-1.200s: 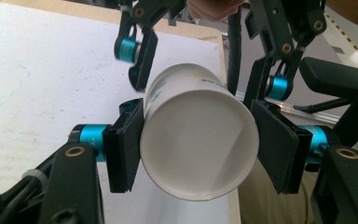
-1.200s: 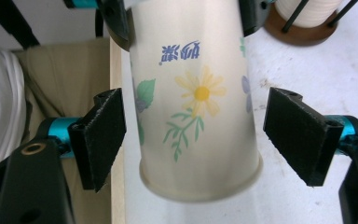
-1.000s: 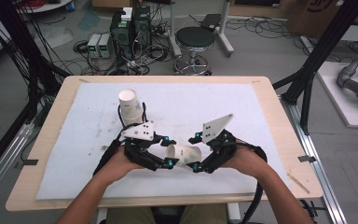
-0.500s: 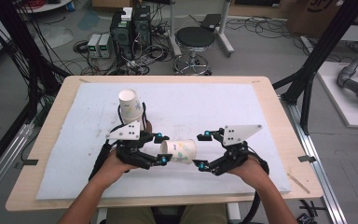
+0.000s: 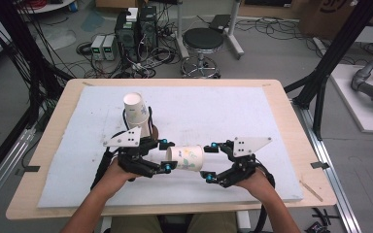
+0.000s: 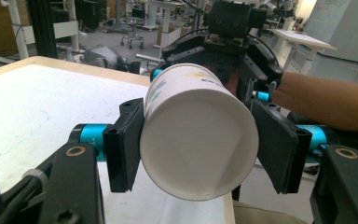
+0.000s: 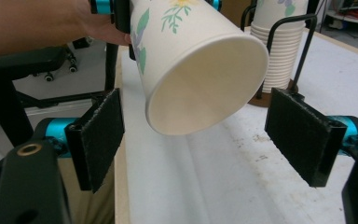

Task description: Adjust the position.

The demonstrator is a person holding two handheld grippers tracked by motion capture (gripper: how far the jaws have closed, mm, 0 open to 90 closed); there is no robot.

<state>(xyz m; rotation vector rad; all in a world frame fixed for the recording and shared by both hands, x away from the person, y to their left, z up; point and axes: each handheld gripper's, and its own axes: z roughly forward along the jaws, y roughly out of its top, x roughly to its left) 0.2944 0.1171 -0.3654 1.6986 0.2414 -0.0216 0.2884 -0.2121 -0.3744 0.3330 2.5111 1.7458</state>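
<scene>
Low at centre frame, left gripper jaws pinch a sideways cup; right gripper jaws stand spread around its mouth. Squeezing there could crush the rim.

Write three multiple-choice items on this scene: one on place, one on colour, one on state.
1. Where does the stack of white paper cups in a black wire holder stand?
A. behind the left gripper
B. by the right gripper
C. on the floor
2. The grippers' knobs are:
A. red
B. cyan
C. yellow
3. The flower-printed white paper cup is:
A. upright on the table
B. crushed
C. held sideways

A: the high view shows the stack just beyond that gripper.
B: cyan knobs flank each jaw.
C: left jaws clamp it, its mouth facing the right gripper's open jaws.
</scene>
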